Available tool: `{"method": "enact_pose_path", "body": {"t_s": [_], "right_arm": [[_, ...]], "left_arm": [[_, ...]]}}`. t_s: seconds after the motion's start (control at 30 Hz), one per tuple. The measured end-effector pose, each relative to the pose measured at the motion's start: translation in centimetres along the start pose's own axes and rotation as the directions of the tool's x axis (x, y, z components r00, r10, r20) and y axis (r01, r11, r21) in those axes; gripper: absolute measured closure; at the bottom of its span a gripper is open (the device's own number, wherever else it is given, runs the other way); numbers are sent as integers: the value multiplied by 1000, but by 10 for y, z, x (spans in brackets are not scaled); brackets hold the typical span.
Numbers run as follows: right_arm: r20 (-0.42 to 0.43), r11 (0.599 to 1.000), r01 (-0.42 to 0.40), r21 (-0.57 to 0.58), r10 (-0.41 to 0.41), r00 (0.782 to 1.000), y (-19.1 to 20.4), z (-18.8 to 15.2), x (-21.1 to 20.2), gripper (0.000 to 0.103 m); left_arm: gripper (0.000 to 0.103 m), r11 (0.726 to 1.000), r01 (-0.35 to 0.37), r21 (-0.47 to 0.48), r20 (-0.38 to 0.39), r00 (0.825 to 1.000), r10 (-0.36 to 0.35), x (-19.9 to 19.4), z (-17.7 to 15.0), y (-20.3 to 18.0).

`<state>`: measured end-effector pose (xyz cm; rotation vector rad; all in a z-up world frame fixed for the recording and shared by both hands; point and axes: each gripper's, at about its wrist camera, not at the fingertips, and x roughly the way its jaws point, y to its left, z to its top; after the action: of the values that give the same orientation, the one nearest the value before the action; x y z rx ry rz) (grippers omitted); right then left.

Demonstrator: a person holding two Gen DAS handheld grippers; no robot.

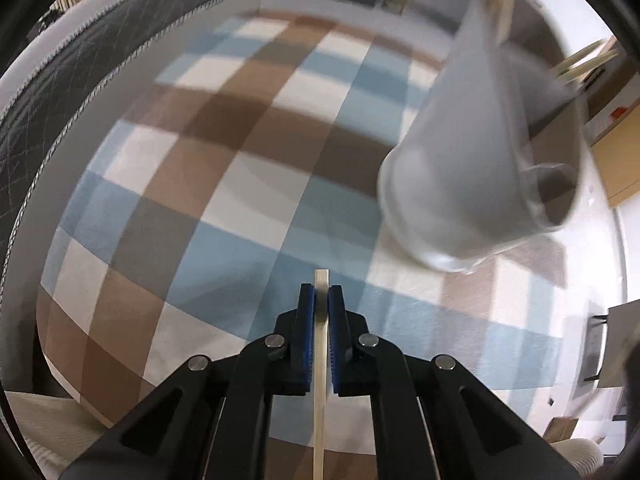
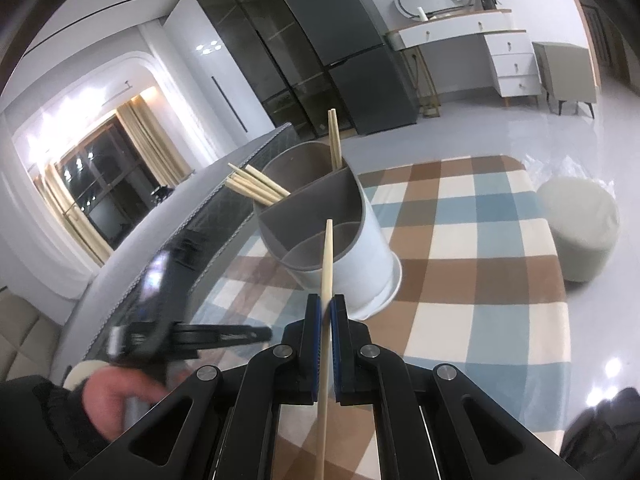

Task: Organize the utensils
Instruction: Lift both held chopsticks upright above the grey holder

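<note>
A white round utensil holder [image 2: 360, 248] with grey-brown divided compartments stands ahead of my right gripper [image 2: 326, 300]. That gripper is shut on a pale wooden chopstick [image 2: 328, 256] whose tip reaches over the holder's near compartment. Several chopsticks [image 2: 256, 186] lean in the left compartment and two more chopsticks [image 2: 334, 140] stand in the far one. In the left wrist view my left gripper [image 1: 321, 292] is shut on another pale chopstick [image 1: 320, 432], pointing steeply down, with the blurred holder [image 1: 460, 152] up to its right. The left gripper [image 2: 224, 334] also shows, blurred, in the right wrist view, held by a hand [image 2: 116, 396].
A blue, brown and white checked rug [image 2: 480, 240] spreads beneath everything. A dark quilted furniture edge [image 1: 80, 80] curves along the left. A pale round stool [image 2: 576, 228] sits to the right, with a dark fridge [image 2: 352, 48] and white dresser [image 2: 500, 52] far behind.
</note>
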<state>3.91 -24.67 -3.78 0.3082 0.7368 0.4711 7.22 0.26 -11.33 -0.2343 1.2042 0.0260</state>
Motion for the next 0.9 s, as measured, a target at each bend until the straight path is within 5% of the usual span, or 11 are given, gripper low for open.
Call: {"method": "enact_pose_path", "body": {"t_s": [0.4,0.9], "right_arm": [[49,997,40,-60,-37,998,21,-1,-8,99],[110,993,95,-65,-88,990,33,12,-21,99]], "left_arm": [[101,983,174,52,109,978,-179,-77,-10,-29],[102,951,241,194,165,947,-274,-109,2,-42]]}}
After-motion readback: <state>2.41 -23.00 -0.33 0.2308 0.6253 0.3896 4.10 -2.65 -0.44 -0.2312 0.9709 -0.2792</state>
